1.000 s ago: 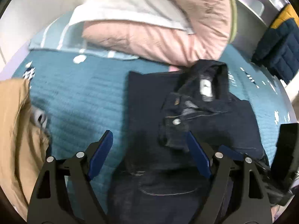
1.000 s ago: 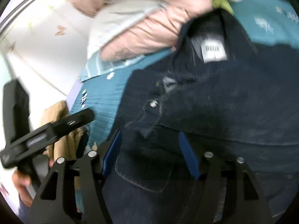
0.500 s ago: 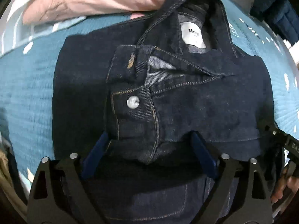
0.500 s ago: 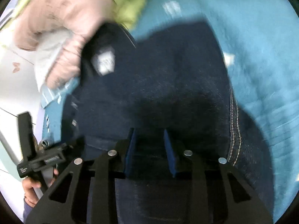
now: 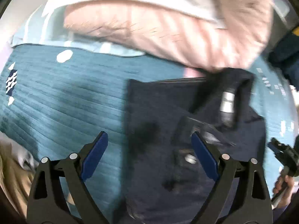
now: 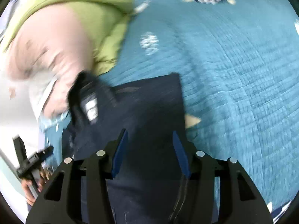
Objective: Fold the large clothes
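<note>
A dark denim jacket (image 5: 179, 127) lies folded on the teal quilt (image 5: 61, 100), collar and white label (image 5: 227, 100) toward the pillows. My left gripper (image 5: 149, 141) is open and empty, above the jacket's left edge. In the right wrist view the jacket (image 6: 147, 108) fills the lower middle, its label (image 6: 91, 110) at the left. My right gripper (image 6: 150, 138) is open and empty over the jacket's right part. The right gripper also shows at the left wrist view's right edge (image 5: 284, 153), and the left gripper at the right wrist view's left edge (image 6: 28, 162).
A pink pillow (image 5: 168, 29) and a white one lie behind the jacket, with a green cushion (image 6: 89, 15) beside them. A tan garment (image 5: 11, 177) lies at the left. A navy padded item (image 5: 287, 48) sits at the far right. Teal quilt (image 6: 233, 65) stretches to the right.
Both grippers have pulled back from the jacket. The right gripper, nearly closed half a second ago, has opened. The left view now shows more quilt at the left. Both views are blurred by motion.
</note>
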The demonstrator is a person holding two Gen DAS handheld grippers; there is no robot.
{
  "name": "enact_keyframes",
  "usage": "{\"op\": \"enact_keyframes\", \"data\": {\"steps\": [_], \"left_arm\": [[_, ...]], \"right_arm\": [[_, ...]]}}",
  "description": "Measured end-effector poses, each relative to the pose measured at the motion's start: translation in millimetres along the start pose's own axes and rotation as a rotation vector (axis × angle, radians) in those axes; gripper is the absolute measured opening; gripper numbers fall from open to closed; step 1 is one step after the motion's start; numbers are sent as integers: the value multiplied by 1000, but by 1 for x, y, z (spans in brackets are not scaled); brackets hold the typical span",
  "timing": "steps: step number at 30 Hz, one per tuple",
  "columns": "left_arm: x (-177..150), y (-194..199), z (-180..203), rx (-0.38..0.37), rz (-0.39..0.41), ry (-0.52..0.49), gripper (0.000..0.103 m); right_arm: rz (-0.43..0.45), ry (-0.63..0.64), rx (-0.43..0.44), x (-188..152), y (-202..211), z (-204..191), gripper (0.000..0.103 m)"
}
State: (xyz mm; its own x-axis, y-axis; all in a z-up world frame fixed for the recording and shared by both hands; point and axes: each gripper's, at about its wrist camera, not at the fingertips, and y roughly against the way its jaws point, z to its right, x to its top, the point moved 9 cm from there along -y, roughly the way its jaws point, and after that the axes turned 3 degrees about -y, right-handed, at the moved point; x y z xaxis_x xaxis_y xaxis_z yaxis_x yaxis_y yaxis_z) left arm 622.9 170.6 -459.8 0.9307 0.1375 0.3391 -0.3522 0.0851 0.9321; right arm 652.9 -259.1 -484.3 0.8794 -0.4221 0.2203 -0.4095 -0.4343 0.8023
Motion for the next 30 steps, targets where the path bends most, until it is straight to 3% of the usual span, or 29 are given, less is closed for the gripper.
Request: {"op": "enact_keyframes", "data": {"steps": [5,12,17,18,20,21,22,25,30], "left_arm": [[3,-35,-15,-23,-69,55,91],[9,-67,-12,-11,-83,24,91],[15,-75,-8,9,-72,0,88],[17,-75,-7,8,-68,-2,84],[24,-72,0,-7,-50,-21,49],[25,-67,2,-2,-41,-32,40],[29,-66,6,-17,-38,-40,18],[29,-47,11,-49,7,-50,10],[13,10,25,-164,85,-57,8]], "right_arm": [[-7,-59,-33,20,-22,20,49],[-48,-101,112,35,-39,26,54],[-41,-142,164,44,-39,31,53],[-24,-127,153,46,-36,29,43],[-17,-88,147,44,-35,22,26],[-7,-75,144,44,-34,19,17],[0,-54,154,44,-30,14,13],[49,-12,192,43,-9,3,10],[70,84,260,27,40,-32,9]]}}
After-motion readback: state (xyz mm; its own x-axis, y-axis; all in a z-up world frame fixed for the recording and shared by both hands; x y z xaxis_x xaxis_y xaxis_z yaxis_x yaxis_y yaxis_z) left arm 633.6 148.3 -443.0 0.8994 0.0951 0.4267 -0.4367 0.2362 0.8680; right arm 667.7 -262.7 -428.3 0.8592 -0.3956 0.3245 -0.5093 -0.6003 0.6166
